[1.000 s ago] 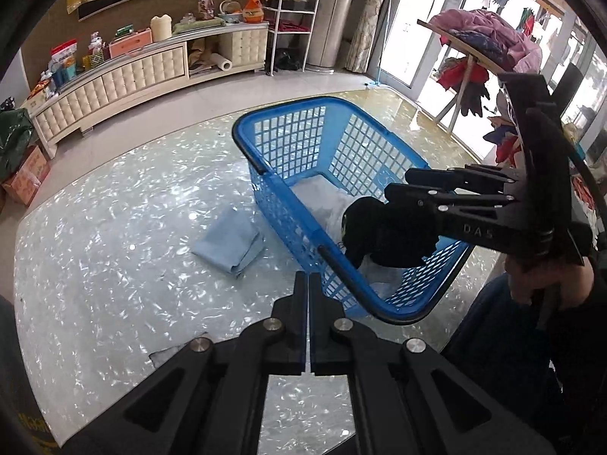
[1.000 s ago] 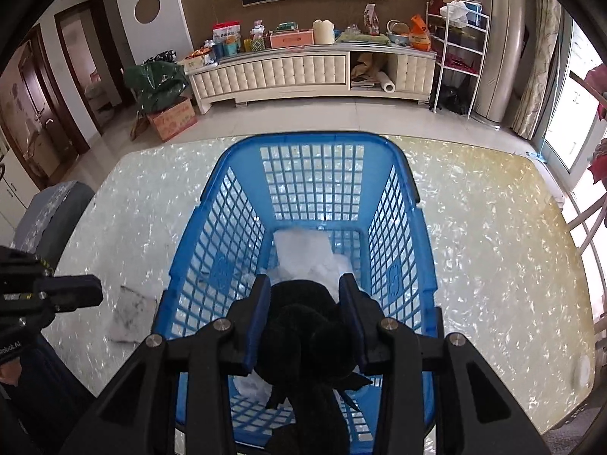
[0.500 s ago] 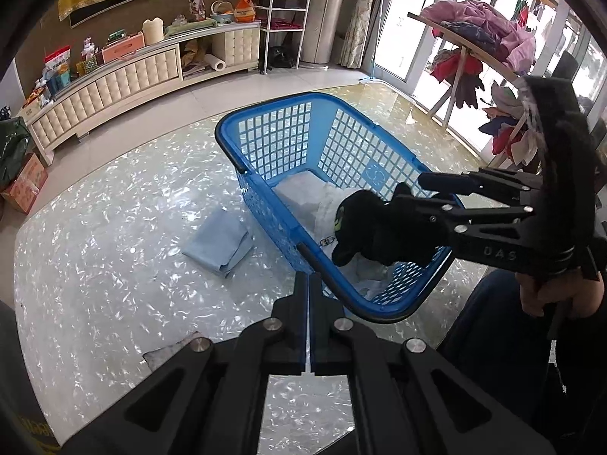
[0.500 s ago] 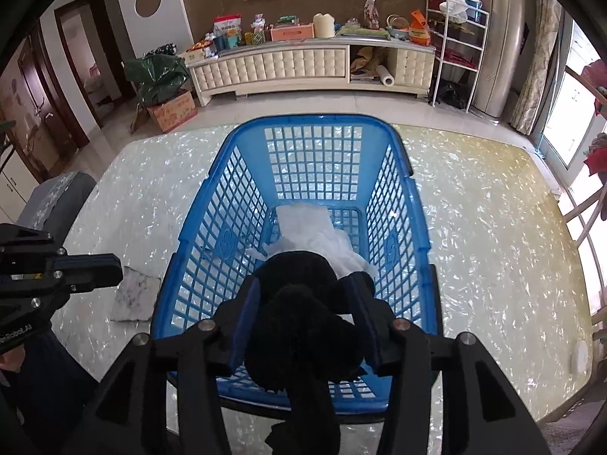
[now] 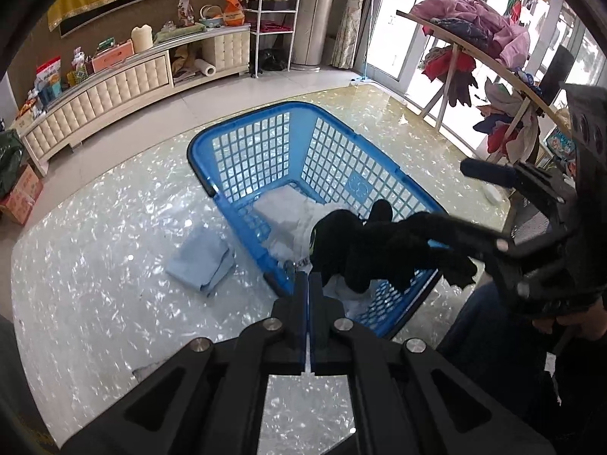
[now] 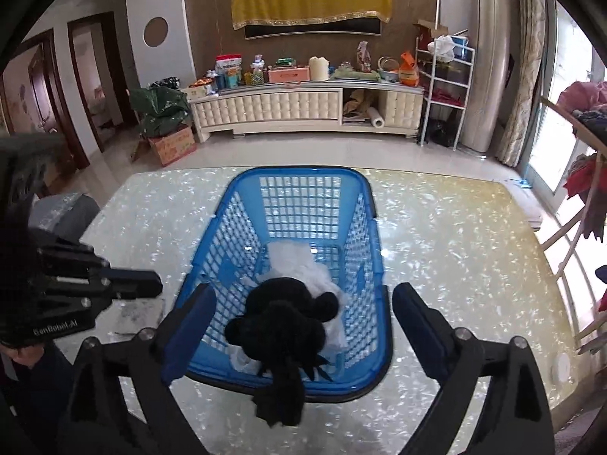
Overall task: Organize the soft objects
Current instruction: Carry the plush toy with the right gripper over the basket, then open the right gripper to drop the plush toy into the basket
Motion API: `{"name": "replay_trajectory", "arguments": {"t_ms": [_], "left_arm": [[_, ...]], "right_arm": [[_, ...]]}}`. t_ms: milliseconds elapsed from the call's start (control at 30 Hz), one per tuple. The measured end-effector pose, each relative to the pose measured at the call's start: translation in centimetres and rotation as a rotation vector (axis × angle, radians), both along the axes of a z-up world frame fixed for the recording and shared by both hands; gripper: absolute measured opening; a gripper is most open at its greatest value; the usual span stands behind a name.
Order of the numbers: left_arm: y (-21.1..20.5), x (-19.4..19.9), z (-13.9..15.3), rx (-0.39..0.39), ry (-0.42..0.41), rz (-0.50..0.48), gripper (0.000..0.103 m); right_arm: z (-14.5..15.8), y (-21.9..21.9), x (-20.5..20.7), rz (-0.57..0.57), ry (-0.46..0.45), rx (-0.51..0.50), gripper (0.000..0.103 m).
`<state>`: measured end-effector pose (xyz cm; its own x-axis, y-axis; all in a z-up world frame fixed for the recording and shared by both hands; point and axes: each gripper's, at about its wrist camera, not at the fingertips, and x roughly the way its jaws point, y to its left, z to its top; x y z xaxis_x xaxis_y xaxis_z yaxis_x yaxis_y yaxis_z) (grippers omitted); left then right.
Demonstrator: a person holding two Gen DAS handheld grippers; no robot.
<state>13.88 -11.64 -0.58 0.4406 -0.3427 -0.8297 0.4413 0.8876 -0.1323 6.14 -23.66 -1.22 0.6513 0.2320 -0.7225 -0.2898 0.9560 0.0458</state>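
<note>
Nearest the left wrist camera, the left tongs (image 5: 308, 284) are pressed together with only a sliver between their tips, pinching nothing; they hang over the bench (image 5: 95, 303) at about 6 o'clock of the blue basket (image 5: 265, 113), probably parked out of the way while the other hand does the placing. Just beyond, in the right wrist view, the right tongs (image 6: 299, 303) are spread wide, one blue pad (image 6: 189, 326) at 9 o'clock and the other at 3 o'clock of the black soft toy (image 6: 280, 326), with clear daylight on both sides. I cannot tell whether any part of the toy touches the frame beneath. That toy sits at the basket's near end, its bulk over the white cloth (image 6: 303, 269) inside and a dark tail draped across the near rim toward 6 o'clock. Judging by the wide spread, the drop into the basket looks made; the trailing tail may want tucking in so that it does not drag the toy out.

Farther along, at 9 o'clock of the basket in the left view, a folded pale-blue cloth (image 5: 201, 261) lies flat on the bench, apart from the basket wall, seemingly waiting its turn. A grey patch of cloth (image 6: 132, 314) lies on the bench near the left tongs in the right view.
</note>
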Motion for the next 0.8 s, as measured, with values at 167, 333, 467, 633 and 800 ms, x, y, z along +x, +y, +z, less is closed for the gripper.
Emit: {"name": "replay_trajectory", "arguments": {"t_ms": [167,333,467,633,800], "left_arm": [[-1.3,1.0,-0.2,0.039,-0.010,-0.020,0.000],[-2.1,2.2,-0.5,0.051,-0.015,-0.026,0.000],[-2.8,2.9,-1.3,0.071,-0.010,-0.023,0.019],[-3.4,3.2,-2.1,0.088,0.002,-0.027,0.057],[-4.4,3.0,-2.5,0.110,0.017,-0.066,0.077]], "right_arm": [[-1.1,-0.9,0.0,-0.031,0.007,0.028,0.096],[-0.9,-2.2,-0.7,-0.069,-0.018,0.072,0.097],[-0.4,-2.7,-1.2,-0.088,-0.040,0.081,0.098],[-0.3,-3.1,-1.3,-0.117,-0.055,0.067,0.098],[-0.5,-3.2,-1.0,-0.128,-0.043,0.063,0.098]]}}
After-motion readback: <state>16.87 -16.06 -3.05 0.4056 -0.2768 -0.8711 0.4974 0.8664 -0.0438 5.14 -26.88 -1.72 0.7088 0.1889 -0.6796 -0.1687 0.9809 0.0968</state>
